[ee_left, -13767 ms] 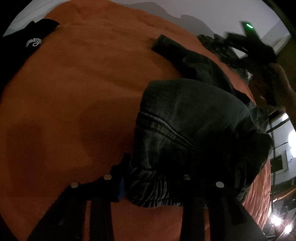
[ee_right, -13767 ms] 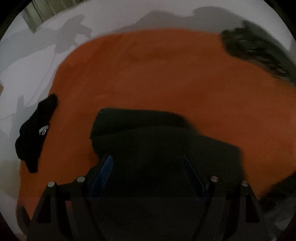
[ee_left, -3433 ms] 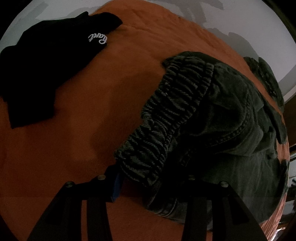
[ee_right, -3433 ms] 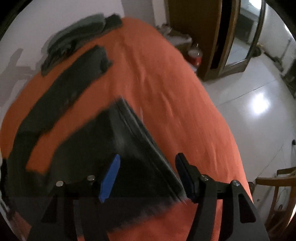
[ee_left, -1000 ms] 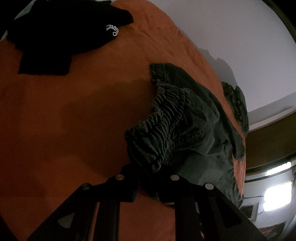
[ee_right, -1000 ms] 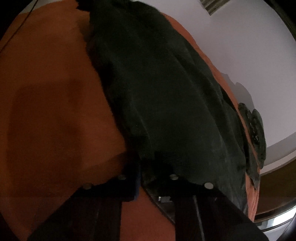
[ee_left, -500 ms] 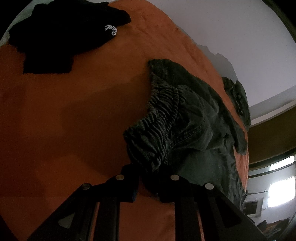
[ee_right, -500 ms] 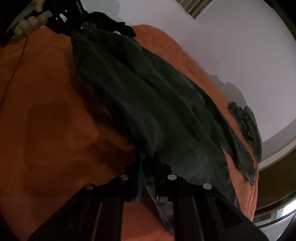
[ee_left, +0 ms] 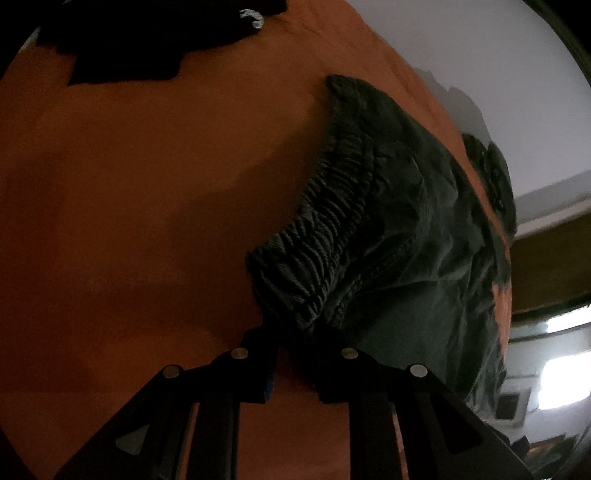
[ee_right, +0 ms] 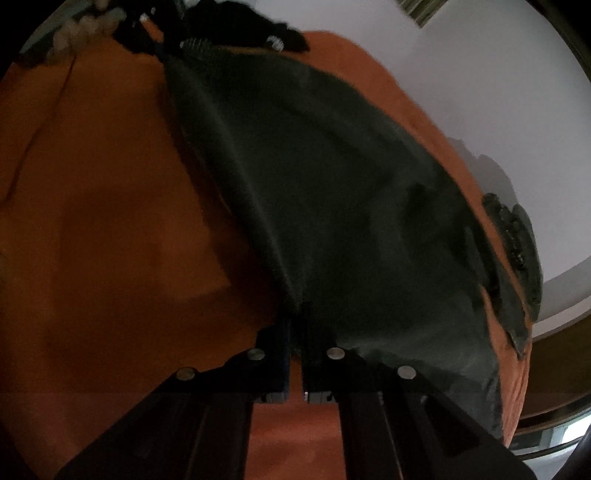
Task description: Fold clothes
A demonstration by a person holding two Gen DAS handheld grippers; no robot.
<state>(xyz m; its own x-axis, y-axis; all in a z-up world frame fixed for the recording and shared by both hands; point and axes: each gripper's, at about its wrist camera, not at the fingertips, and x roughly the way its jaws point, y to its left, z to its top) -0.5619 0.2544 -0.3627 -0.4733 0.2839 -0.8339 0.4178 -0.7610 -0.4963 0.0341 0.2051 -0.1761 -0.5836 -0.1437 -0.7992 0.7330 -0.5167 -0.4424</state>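
Dark grey-green denim trousers (ee_left: 399,236) are stretched over the orange bed (ee_left: 129,184). My left gripper (ee_left: 295,332) pinches a corner of the gathered elastic waistband (ee_left: 332,229); its jaws are opening slightly with the cloth still between them. In the right wrist view the trousers (ee_right: 332,184) run from the top left down to my right gripper (ee_right: 295,328). There the jaws are closing to a thin slit on the leg's edge. At the top left a hand (ee_right: 81,26) holds the other gripper at the waistband.
A black garment with white lettering (ee_left: 129,37) lies at the bed's far left. A dark patterned garment (ee_left: 487,173) lies at the far right edge, by the pale wall. Brown wooden furniture (ee_left: 546,266) and a bright floor (ee_left: 554,384) lie beyond the bed's right side.
The left gripper has sunk nearer the bed with the waistband. The right gripper's jaws have narrowed on the leg edge. The trousers now lie drawn out longer between the two grippers.
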